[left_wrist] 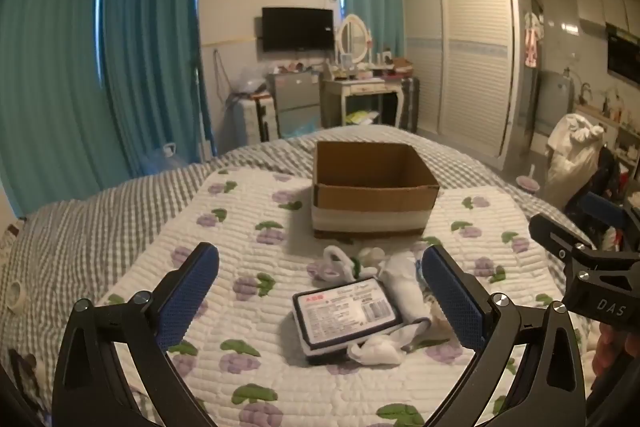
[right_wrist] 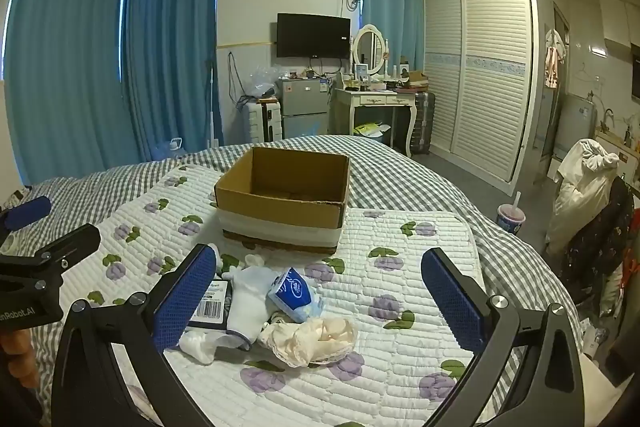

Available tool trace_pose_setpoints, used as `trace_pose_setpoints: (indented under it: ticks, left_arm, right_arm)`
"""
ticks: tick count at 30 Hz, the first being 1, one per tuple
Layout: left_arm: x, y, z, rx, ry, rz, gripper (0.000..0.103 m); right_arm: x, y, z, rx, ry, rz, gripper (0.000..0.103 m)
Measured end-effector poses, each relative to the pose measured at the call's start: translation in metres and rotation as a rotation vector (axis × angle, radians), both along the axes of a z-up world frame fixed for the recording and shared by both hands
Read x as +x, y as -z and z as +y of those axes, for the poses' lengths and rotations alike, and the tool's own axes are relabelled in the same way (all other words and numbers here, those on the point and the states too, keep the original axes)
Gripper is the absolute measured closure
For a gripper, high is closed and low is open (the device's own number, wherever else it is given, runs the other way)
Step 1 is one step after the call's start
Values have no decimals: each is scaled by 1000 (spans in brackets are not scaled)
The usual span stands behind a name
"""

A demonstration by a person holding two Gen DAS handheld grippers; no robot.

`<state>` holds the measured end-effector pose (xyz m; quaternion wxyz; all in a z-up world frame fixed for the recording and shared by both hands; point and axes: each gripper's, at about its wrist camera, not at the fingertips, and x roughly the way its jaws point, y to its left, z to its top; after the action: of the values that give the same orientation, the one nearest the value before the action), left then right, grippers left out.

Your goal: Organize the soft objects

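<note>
An open, empty cardboard box (left_wrist: 372,187) (right_wrist: 282,197) stands on a white quilt with purple flowers. In front of it lies a small heap of soft things: a flat pack with a printed label (left_wrist: 346,311) (right_wrist: 210,303), white socks (left_wrist: 400,287) (right_wrist: 248,297), a blue-and-white tissue pack (right_wrist: 294,293) and a cream lace cloth (right_wrist: 316,341). My left gripper (left_wrist: 320,295) is open and empty above the pack. My right gripper (right_wrist: 320,297) is open and empty above the tissue pack. Each gripper shows at the edge of the other's view.
The quilt (left_wrist: 248,307) lies on a grey checked bedspread (right_wrist: 404,171). A cup with a straw (right_wrist: 510,217) stands beyond the bed's right edge. A chair piled with clothes (right_wrist: 588,195) is at the right. Behind are a dresser, fridge and wardrobe.
</note>
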<state>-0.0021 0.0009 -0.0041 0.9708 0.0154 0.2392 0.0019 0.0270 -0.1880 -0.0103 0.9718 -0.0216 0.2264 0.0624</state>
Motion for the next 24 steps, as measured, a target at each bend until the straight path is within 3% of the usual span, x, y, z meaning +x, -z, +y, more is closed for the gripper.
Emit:
trace_pose_setpoints:
  ticks: [24]
  left_arm:
    - [-4,1,2,-12,-8,4,0]
  right_arm:
    - [-3,-2,3,-1,-5,2,0]
